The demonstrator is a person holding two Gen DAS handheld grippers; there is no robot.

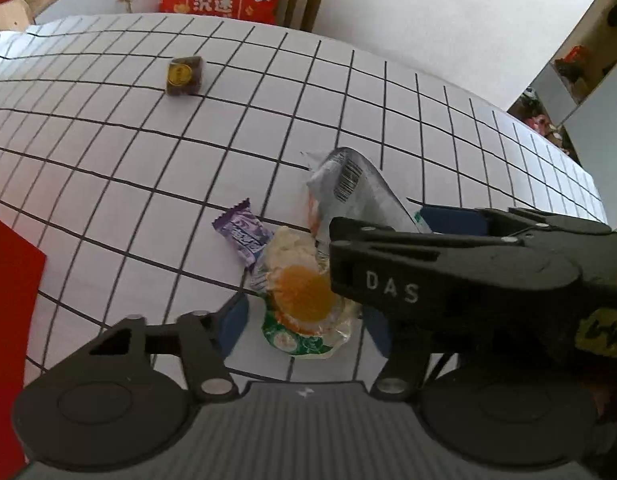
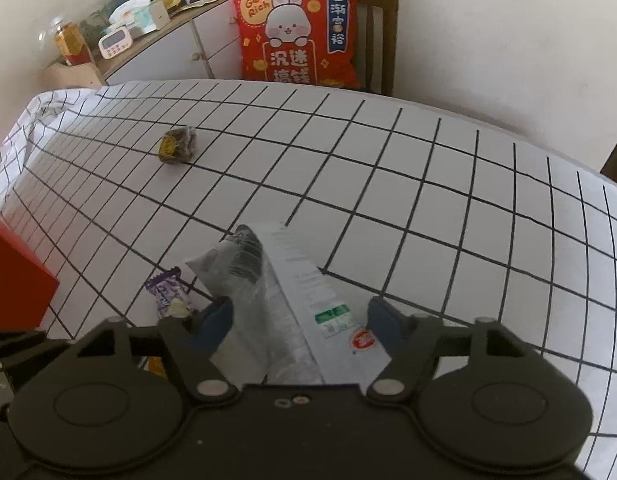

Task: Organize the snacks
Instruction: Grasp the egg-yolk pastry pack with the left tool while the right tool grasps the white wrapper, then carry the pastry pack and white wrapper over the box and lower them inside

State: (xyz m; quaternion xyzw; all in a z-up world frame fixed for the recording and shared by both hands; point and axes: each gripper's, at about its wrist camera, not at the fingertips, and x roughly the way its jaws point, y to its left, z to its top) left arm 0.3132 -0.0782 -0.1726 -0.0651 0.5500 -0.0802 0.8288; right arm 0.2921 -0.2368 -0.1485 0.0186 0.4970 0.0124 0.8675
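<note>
Left gripper point(image 1: 304, 326): jaws apart either side of the jelly cup point(image 1: 306, 312), pads not seen touching it; released
Right gripper point(image 2: 298, 322): straddles the grey snack bag point(image 2: 276, 280); left pad at the bag, whether it grips I cannot tell
Purple candy point(image 1: 242, 234): on the counter point(image 1: 108, 168), touching the cup
Brown sweet point(image 1: 184, 76): far side, well apart
Red box point(image 2: 12, 272): left edge

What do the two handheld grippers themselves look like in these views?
Both are matte black plastic with blue pads on the fingers, round discs either side of the base and silver pivot screws. The right gripper carries white "DAS" lettering and a yellow label; the left gripper has a ribbed grey base.
</note>
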